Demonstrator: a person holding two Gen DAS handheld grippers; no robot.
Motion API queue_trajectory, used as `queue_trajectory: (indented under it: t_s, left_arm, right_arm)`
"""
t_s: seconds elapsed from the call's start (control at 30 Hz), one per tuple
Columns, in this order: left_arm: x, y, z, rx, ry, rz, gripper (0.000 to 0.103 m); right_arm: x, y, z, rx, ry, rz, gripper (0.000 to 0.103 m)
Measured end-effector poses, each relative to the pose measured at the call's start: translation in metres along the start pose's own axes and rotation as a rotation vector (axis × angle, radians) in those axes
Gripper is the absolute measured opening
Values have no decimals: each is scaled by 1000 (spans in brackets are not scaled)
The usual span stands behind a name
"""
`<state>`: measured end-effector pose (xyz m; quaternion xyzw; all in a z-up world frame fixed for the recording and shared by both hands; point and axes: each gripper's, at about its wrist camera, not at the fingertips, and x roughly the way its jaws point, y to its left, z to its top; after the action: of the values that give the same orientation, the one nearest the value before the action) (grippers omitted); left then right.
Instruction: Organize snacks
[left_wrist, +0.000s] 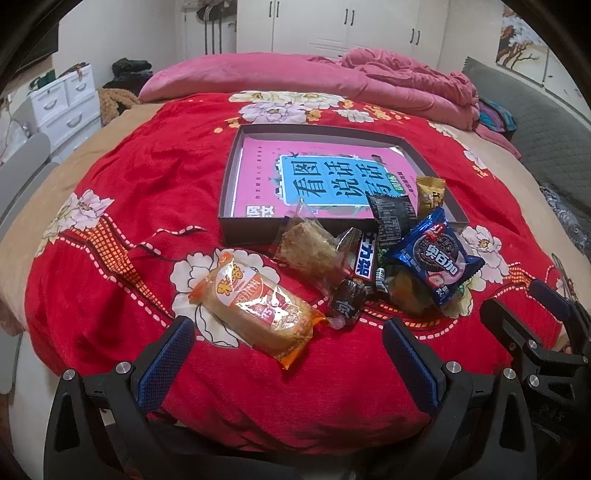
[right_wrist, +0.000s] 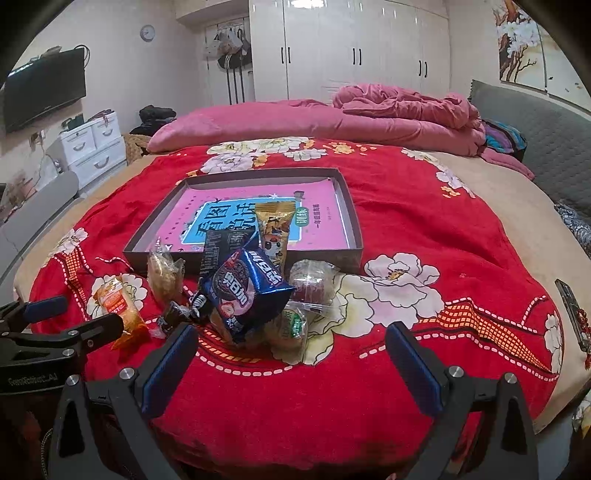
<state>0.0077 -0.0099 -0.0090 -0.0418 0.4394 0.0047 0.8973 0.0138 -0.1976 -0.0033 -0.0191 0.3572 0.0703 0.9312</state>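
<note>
A pile of wrapped snacks lies on the red flowered bedspread in front of a shallow dark box (left_wrist: 229, 225) (right_wrist: 243, 171) with a pink book (left_wrist: 258, 173) inside. An orange cake packet (left_wrist: 258, 314) (right_wrist: 118, 306) lies nearest my left gripper (left_wrist: 286, 332), which is open just short of it. A blue Oreo packet (left_wrist: 439, 258) (right_wrist: 247, 291) tops the pile, with a black packet (left_wrist: 391, 218), a yellow packet (right_wrist: 273, 229) and a clear-wrapped pastry (left_wrist: 306, 247) around it. My right gripper (right_wrist: 291, 339) is open and empty near the bed's edge.
A pink quilt (right_wrist: 369, 114) is heaped at the far end of the bed. A dark phone-like object (right_wrist: 572, 314) lies at the right edge of the bedspread. White drawers (right_wrist: 92, 144) stand left of the bed, a grey headboard (right_wrist: 535, 122) to the right.
</note>
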Motion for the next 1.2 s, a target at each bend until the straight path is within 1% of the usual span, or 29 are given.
queue_trajectory:
  t_s: [1.2]
  left_arm:
    - [6, 3, -2, -11, 24, -18, 101]
  right_arm:
    - [-1, 2, 1, -11, -4, 3, 102]
